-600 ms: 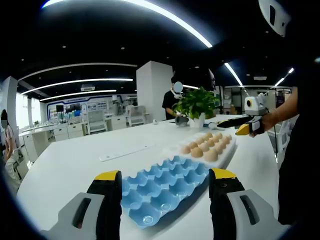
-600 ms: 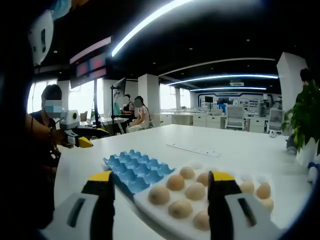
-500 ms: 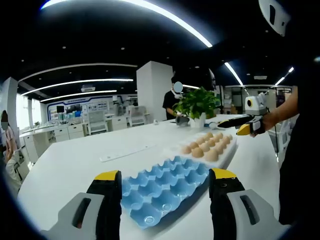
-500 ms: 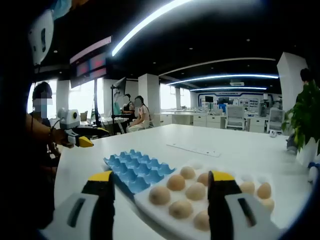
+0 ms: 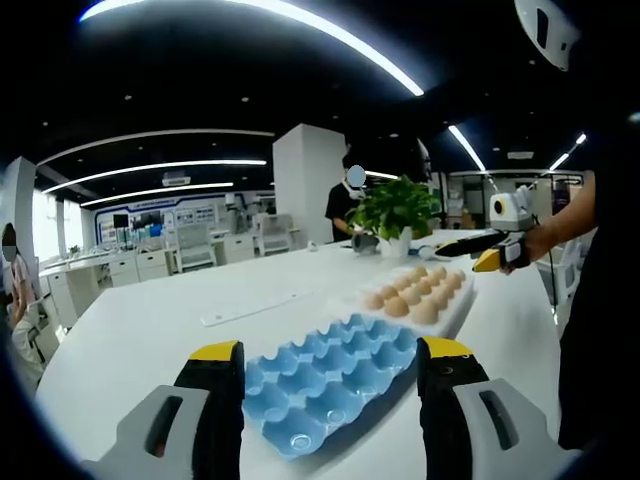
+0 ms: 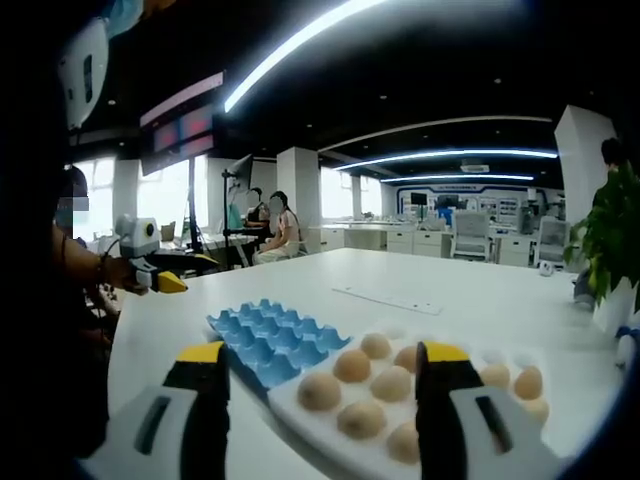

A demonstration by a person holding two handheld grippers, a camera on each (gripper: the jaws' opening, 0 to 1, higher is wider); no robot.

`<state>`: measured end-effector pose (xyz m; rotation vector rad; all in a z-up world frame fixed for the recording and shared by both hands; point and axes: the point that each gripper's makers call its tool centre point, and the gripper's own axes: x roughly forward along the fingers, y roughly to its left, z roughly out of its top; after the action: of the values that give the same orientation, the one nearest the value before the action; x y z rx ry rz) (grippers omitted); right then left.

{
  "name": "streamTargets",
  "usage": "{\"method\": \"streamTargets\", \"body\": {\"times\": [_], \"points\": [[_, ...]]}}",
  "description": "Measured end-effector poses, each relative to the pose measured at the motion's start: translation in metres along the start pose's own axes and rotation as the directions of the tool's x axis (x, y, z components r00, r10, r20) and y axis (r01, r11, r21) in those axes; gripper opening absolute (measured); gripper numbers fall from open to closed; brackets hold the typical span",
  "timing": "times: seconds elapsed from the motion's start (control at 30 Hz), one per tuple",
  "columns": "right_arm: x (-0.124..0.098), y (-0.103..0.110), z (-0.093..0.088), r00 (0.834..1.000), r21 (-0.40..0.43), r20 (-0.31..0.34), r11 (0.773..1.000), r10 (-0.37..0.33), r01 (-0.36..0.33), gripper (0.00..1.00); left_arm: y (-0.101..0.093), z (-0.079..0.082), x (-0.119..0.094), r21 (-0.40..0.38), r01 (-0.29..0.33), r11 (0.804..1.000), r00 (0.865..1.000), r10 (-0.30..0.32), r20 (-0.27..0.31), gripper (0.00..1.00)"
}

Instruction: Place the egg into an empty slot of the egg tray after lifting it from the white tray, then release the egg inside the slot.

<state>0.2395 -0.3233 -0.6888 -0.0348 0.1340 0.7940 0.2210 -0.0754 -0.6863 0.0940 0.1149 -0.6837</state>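
A blue egg tray (image 5: 325, 375) with bare slots lies on the white table, between the wide-apart jaws of my left gripper (image 5: 330, 352), which is open and holds nothing. Beyond it sits the white tray (image 5: 452, 307) with several brown eggs (image 5: 396, 305). My right gripper (image 5: 487, 255) hovers past that tray, held by a hand. In the right gripper view, my right gripper (image 6: 320, 355) is open above the white tray (image 6: 300, 410), with eggs (image 6: 352, 365) between its jaws. The blue egg tray (image 6: 272, 335) lies left of it, and my left gripper (image 6: 165, 280) shows at far left.
A potted green plant (image 5: 392, 208) stands at the table's far end, near the white tray. A flat white strip (image 5: 252, 306) lies on the table beyond the blue tray. People sit or stand in the office behind. Bare table surface (image 6: 470, 300) stretches past both trays.
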Motion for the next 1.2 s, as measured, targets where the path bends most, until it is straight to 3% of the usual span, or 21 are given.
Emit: {"method": "streamTargets", "body": {"times": [0.6,0.8,1.03,1.2], "points": [[0.002,-0.001,-0.005,1.000,-0.004,-0.019,1.000,-0.007,0.007,0.78,0.003,0.001,0.000,-0.002,-0.014,1.000,1.000,0.014,0.003,0.71],[0.000,-0.007,-0.004,0.999,-0.031,-0.011,0.999,-0.042,0.041,0.79,0.003,0.001,0.000,-0.007,-0.012,1.000,1.000,0.012,0.007,0.70],[-0.001,-0.006,-0.011,0.998,-0.025,-0.042,0.999,-0.043,0.041,0.78,0.003,0.000,0.000,-0.009,-0.008,1.000,1.000,0.008,0.001,0.68],[0.001,0.001,-0.020,0.997,0.028,-0.077,1.000,-0.002,0.004,0.65,0.004,0.000,0.000,-0.013,-0.014,1.000,1.000,0.014,0.007,0.69]]}}
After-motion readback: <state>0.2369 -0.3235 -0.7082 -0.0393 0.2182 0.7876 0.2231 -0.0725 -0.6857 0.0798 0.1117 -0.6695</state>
